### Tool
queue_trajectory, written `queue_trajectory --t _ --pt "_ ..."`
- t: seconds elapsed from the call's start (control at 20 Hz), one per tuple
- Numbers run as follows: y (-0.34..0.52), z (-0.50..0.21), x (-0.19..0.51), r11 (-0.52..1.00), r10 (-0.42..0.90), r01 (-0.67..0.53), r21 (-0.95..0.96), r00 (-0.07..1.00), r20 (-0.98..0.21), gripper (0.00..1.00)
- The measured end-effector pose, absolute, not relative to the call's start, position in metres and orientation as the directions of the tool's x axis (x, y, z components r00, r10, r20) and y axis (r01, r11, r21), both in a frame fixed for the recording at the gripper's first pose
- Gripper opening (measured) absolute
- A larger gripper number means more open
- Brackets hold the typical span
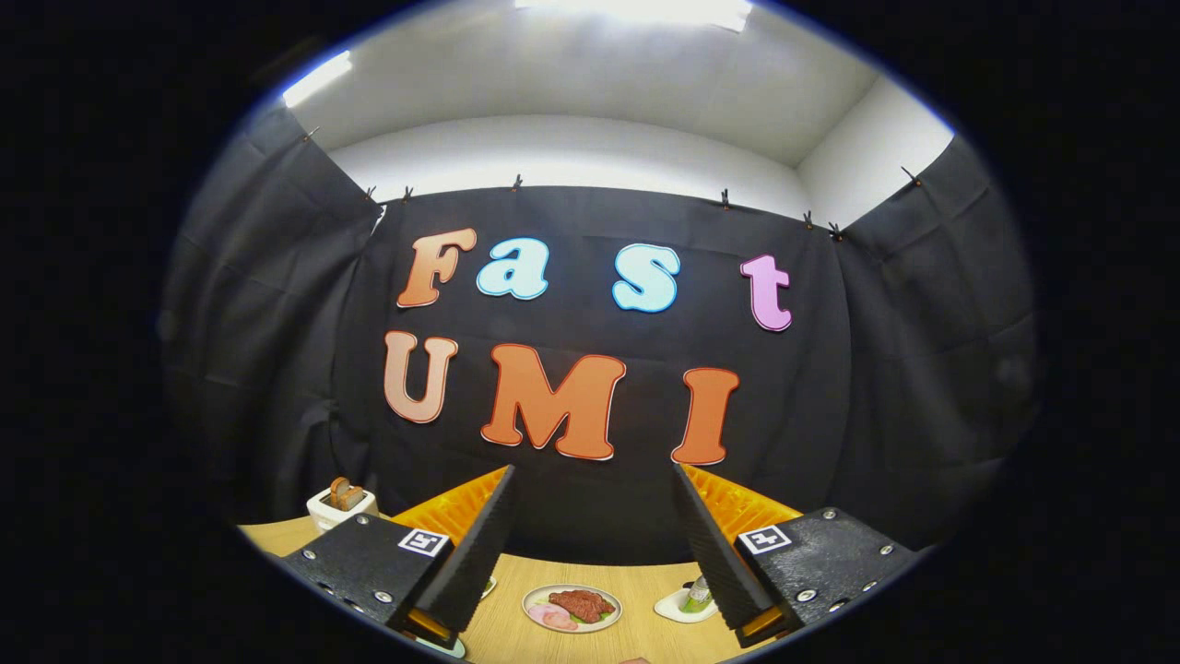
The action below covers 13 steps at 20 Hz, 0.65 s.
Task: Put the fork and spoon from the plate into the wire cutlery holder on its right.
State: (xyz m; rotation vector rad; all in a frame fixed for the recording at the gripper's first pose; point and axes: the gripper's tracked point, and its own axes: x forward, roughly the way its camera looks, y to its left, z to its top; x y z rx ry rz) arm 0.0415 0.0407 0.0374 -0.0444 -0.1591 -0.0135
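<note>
Gripper [595,480] camera looks level at the booth wall, table [636,636] low.

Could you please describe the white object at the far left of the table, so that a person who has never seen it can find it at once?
Start at the wooden table below the black cloth wall. Follow its far edge to beyond the left finger of the open tongs. There stands a small white toaster with brown bread slices sticking out on top; unlike the flat plate of food between the fingers, it is boxy and upright.

Black cloth wall [590,369], white ceiling [590,83], wooden table [516,636].
</note>
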Motion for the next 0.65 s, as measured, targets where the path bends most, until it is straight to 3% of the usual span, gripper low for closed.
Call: queue_trajectory --t 0.65 --pt "0.0424 0.0338 0.0425 0.999 -0.006 0.012 -0.046 0.99 0.138 0.99"
